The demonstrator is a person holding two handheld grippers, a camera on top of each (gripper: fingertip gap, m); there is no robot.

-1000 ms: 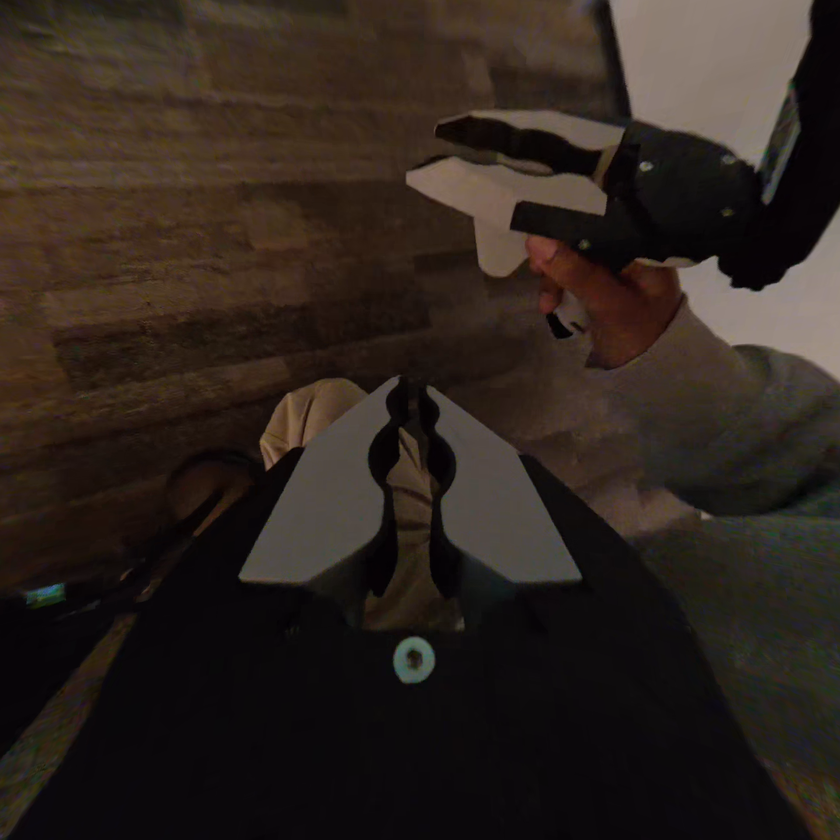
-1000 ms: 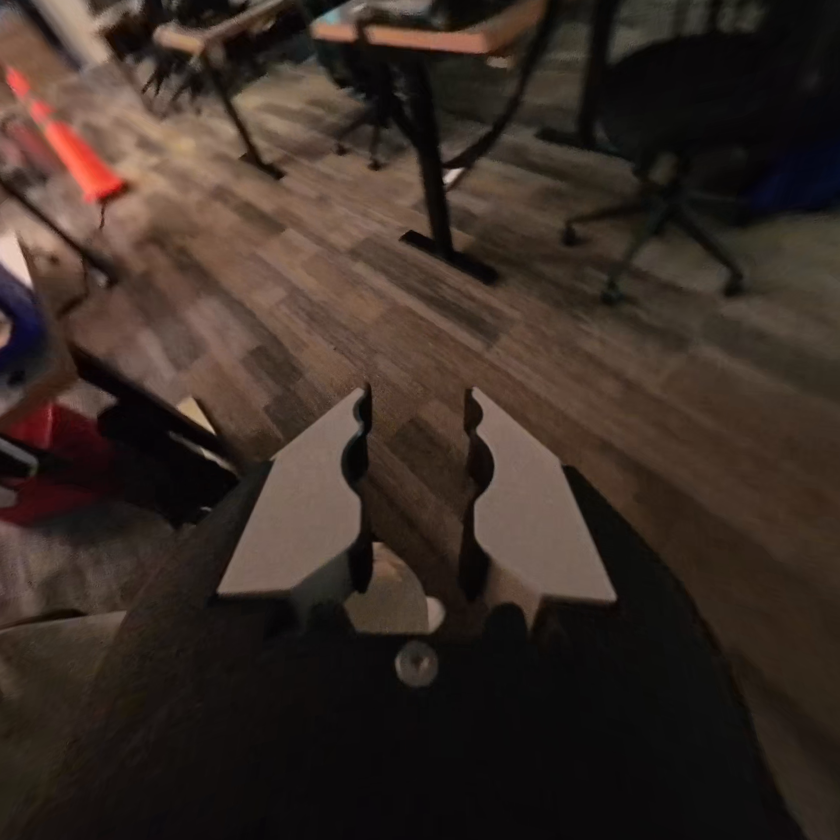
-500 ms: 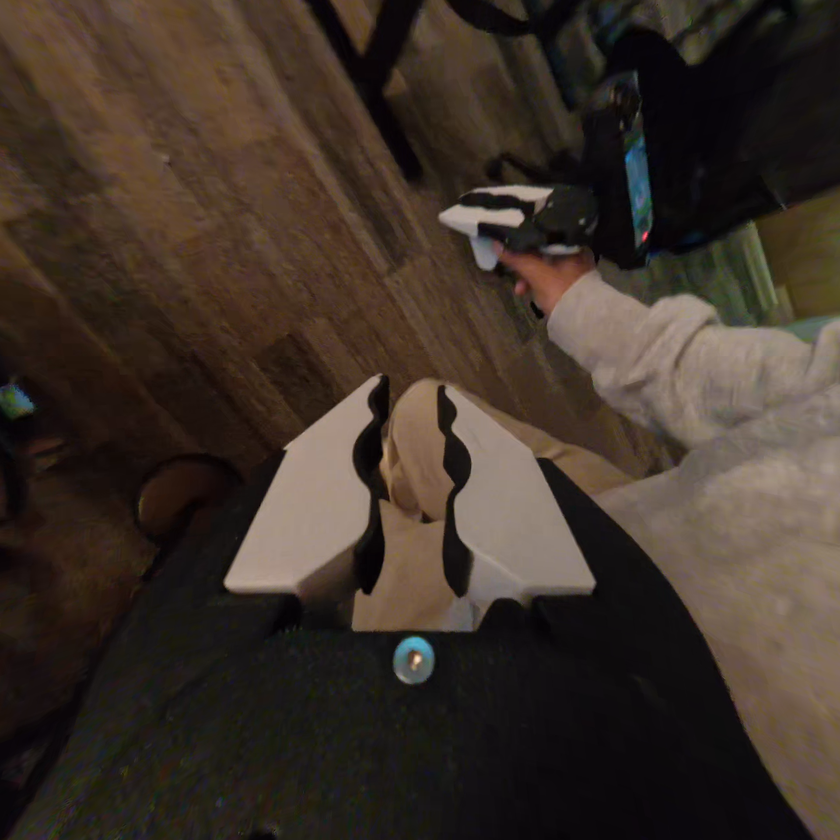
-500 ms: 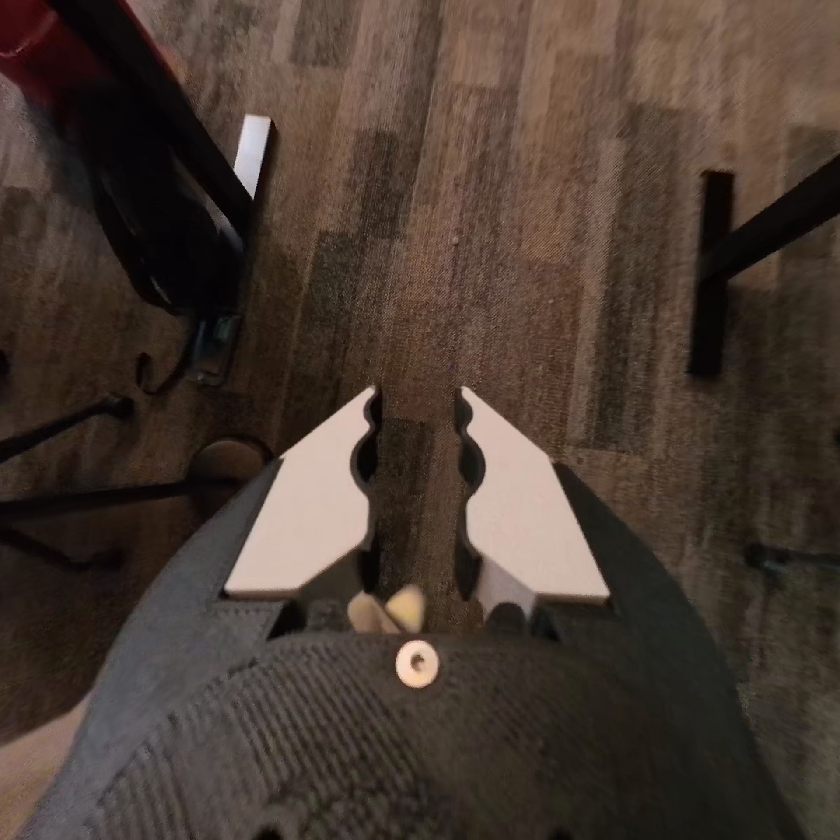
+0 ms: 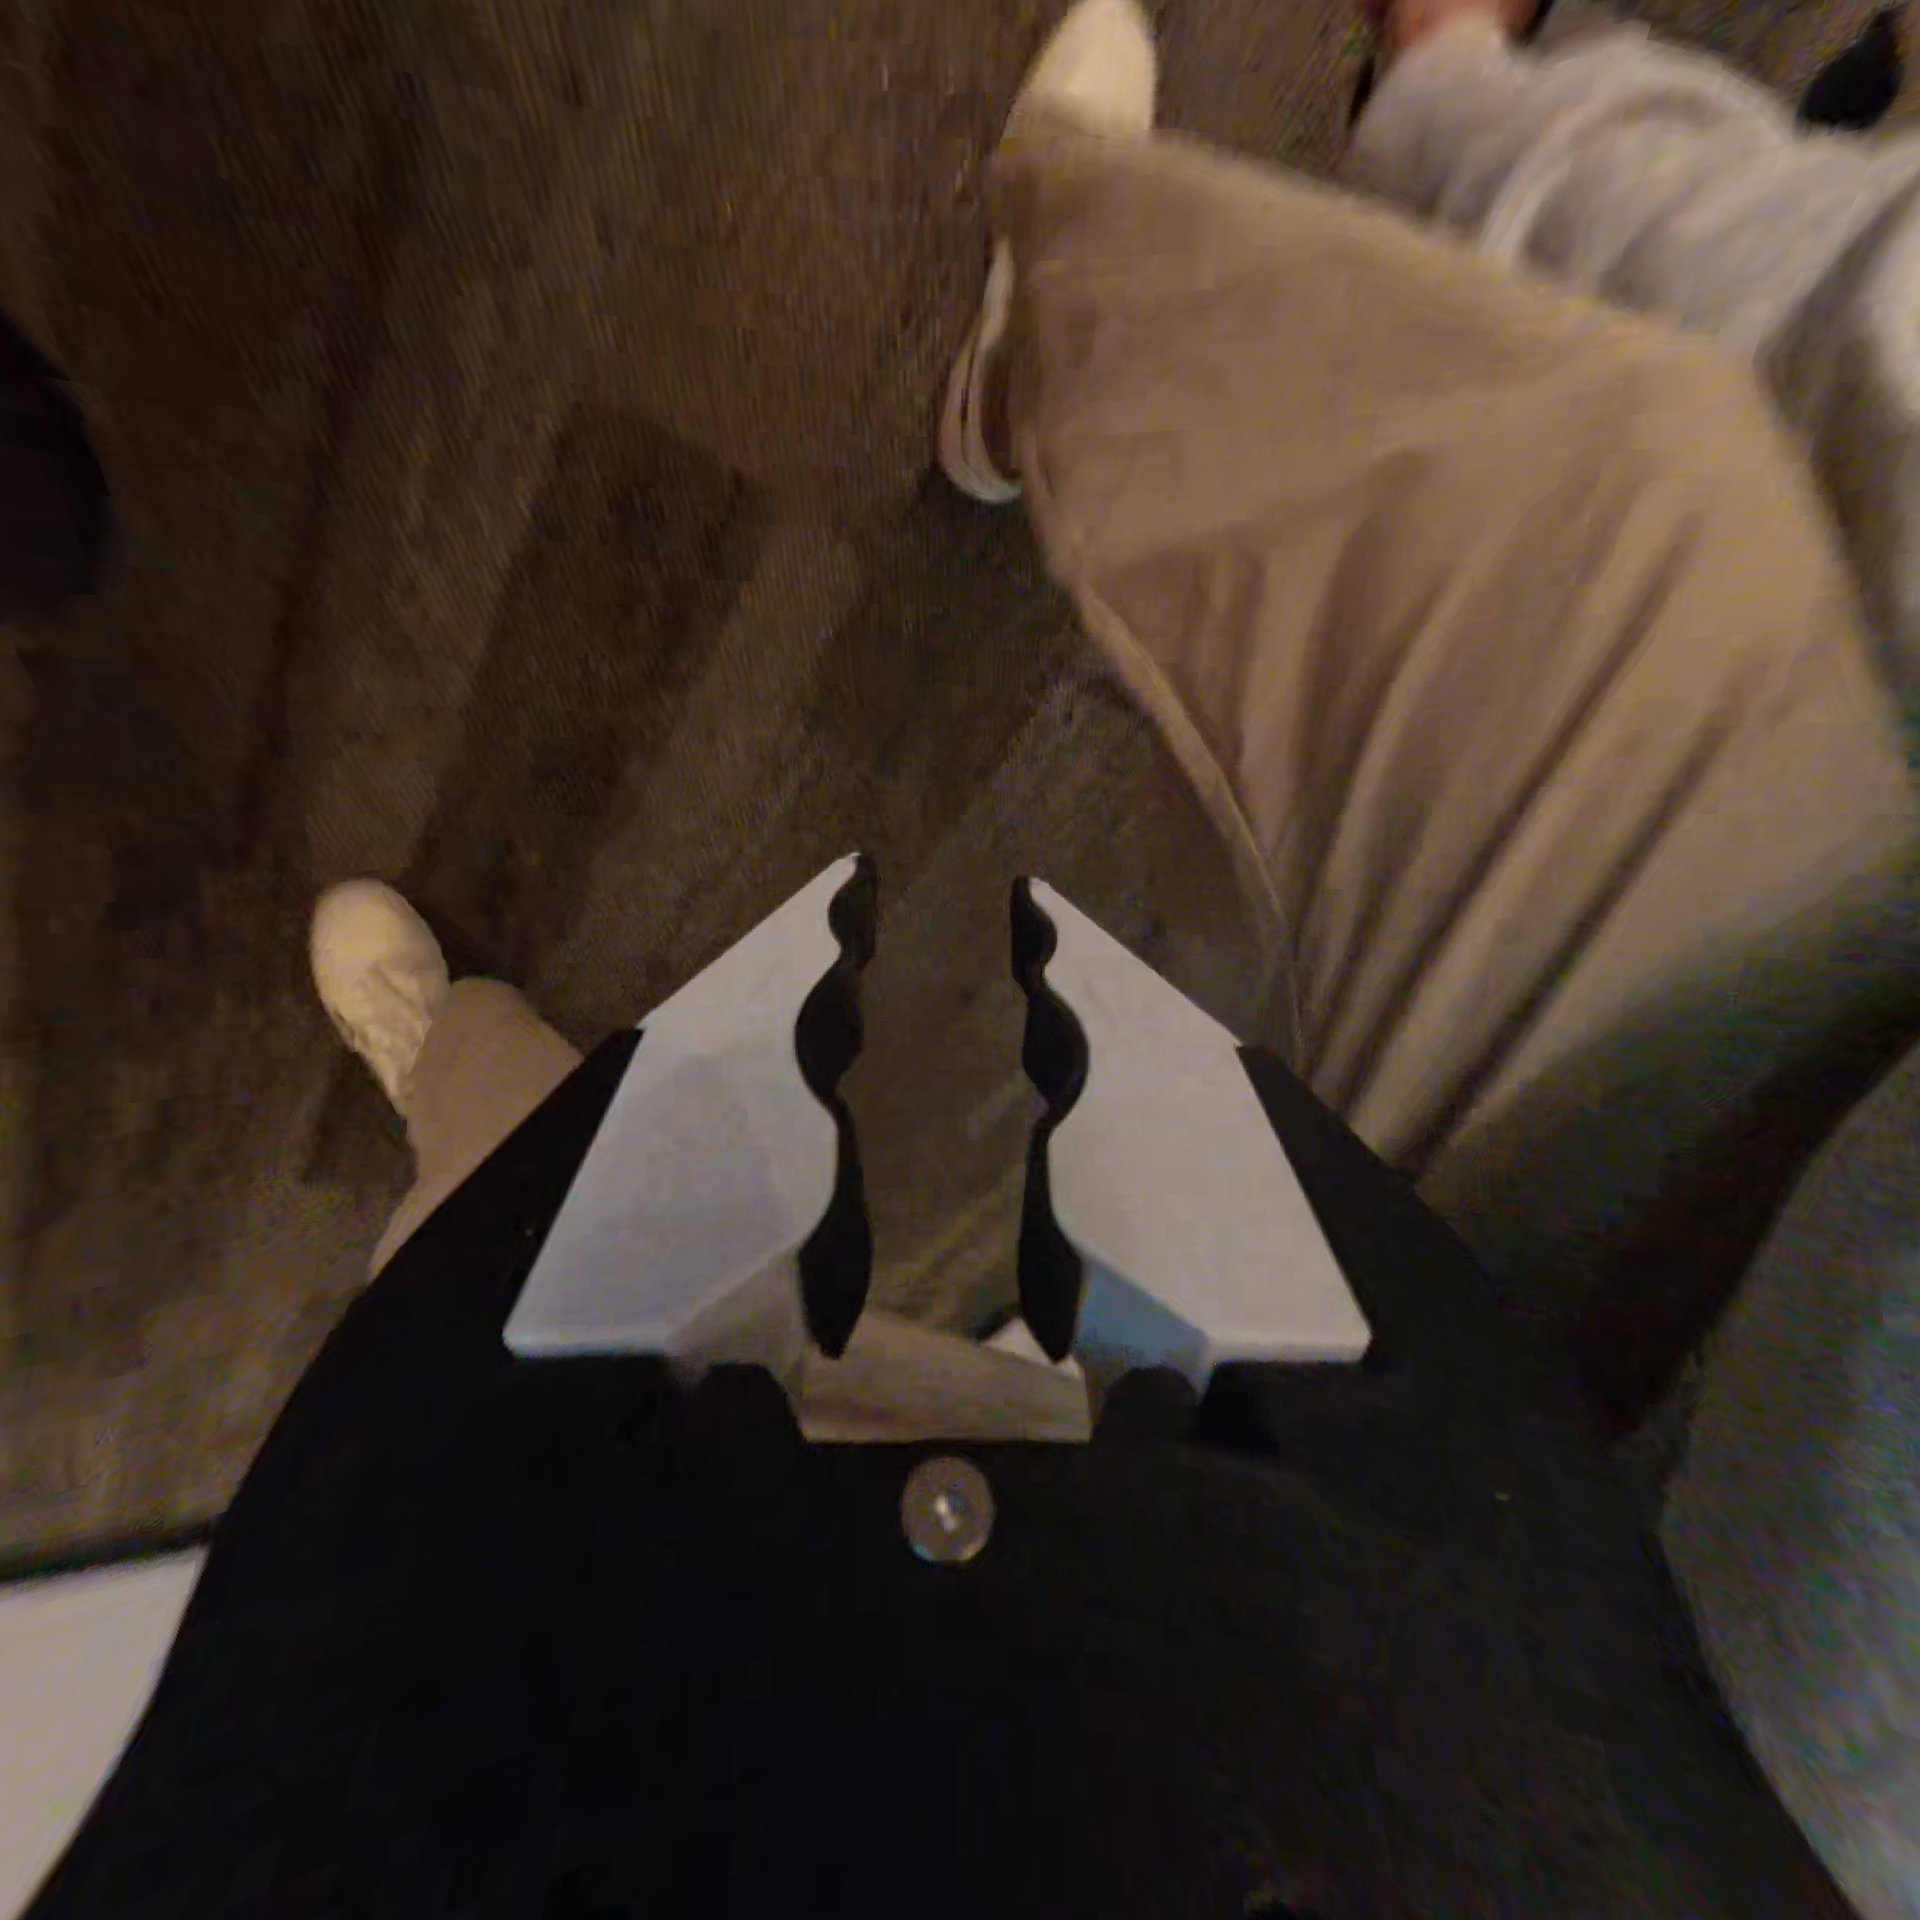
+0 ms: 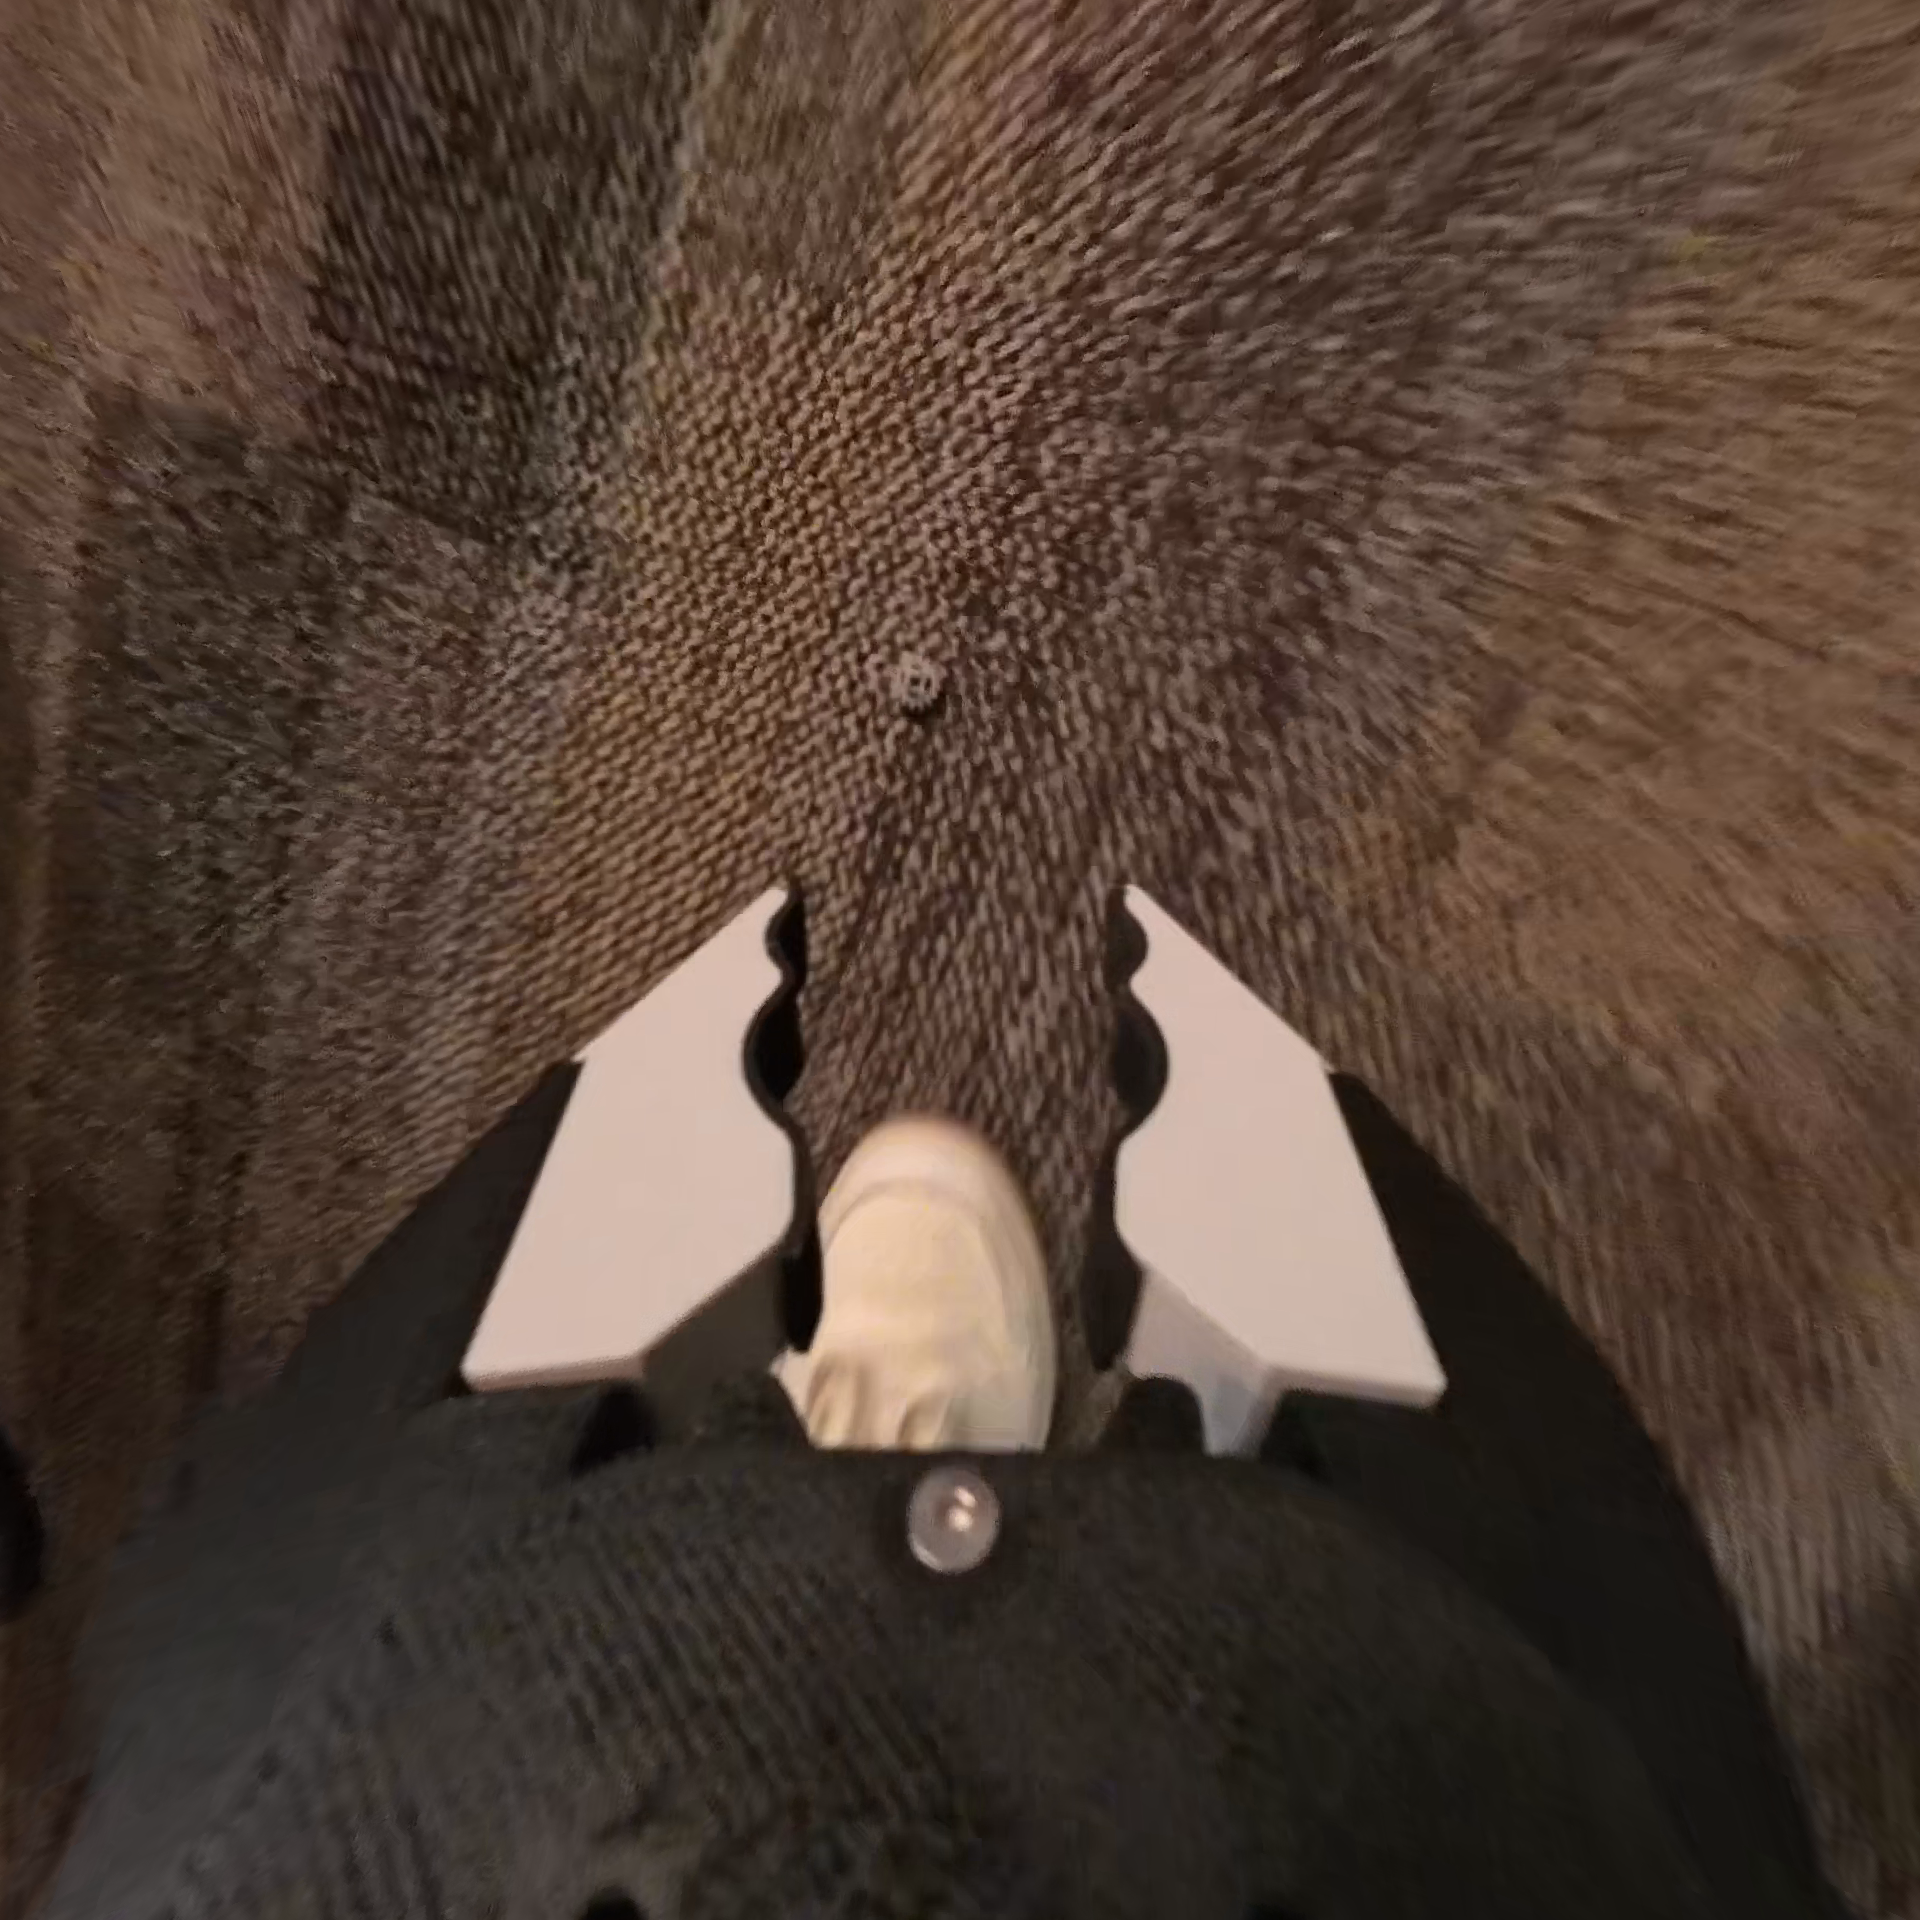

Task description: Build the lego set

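Observation:
A small grey gear-like lego piece (image 6: 918, 686) lies on the brown carpet (image 6: 1455, 520), straight ahead of my right gripper (image 6: 961, 899). My right gripper points down at the floor, open and empty, a short way short of the piece. My left gripper (image 5: 940, 873) also points down at the carpet (image 5: 416, 416), open a little and empty. No lego piece shows in the left wrist view.
The person's beige trouser leg (image 5: 1455, 623) and white shoe (image 5: 982, 416) fill the right of the left wrist view; another shoe (image 5: 374, 977) is at the left. A white shoe (image 6: 930, 1299) shows between my right fingers. A white surface corner (image 5: 73, 1683) sits lower left.
Both grippers have swung down toward the floor. The right gripper has come much closer to the carpet and opened wider. The left gripper has opened from nearly shut. The right gripper has left the left view.

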